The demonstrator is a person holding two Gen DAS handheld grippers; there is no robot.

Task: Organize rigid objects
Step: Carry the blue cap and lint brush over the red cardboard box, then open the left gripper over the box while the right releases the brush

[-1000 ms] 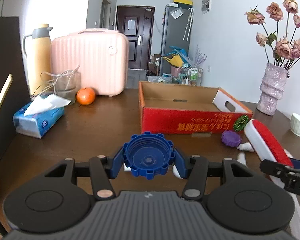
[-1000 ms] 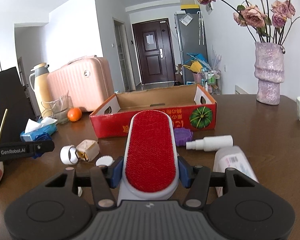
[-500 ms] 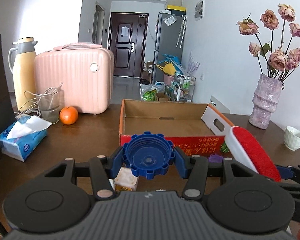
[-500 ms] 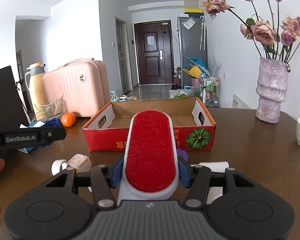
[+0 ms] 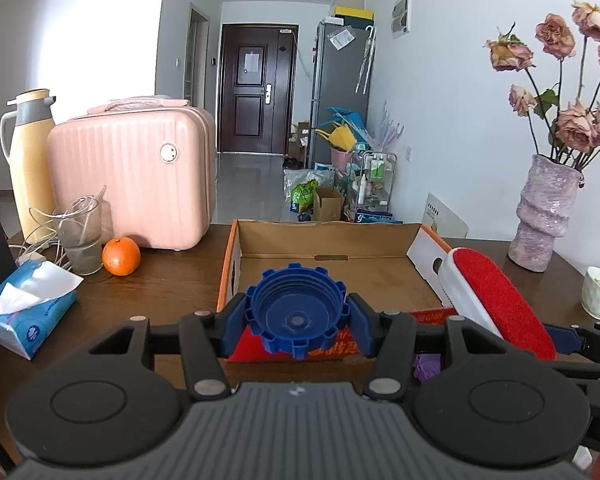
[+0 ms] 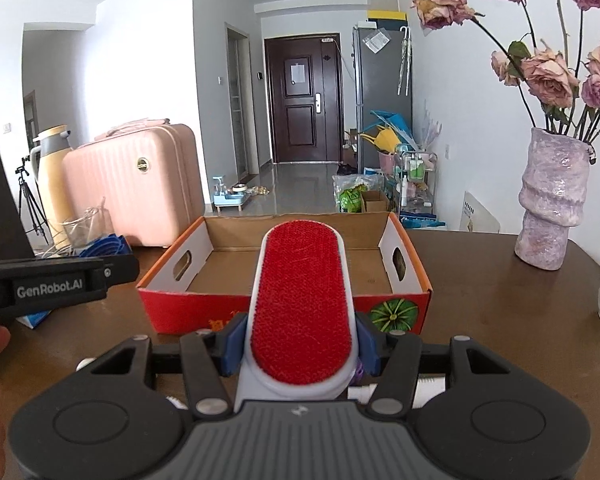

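Two things are in transit: my left gripper [image 5: 296,318] is clamped on the blue cap [image 5: 296,312], my right gripper [image 6: 300,350] on the red lint brush [image 6: 300,304], both near the cardboard box's [image 6: 284,312] front wall. Next, I reckon, carry them over it, then release.

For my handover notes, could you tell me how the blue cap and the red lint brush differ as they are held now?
The blue cap is round and notched; the lint brush is long and oval. The cap sits in the left gripper, the brush in the right gripper. Both are clamped before the open cardboard box.
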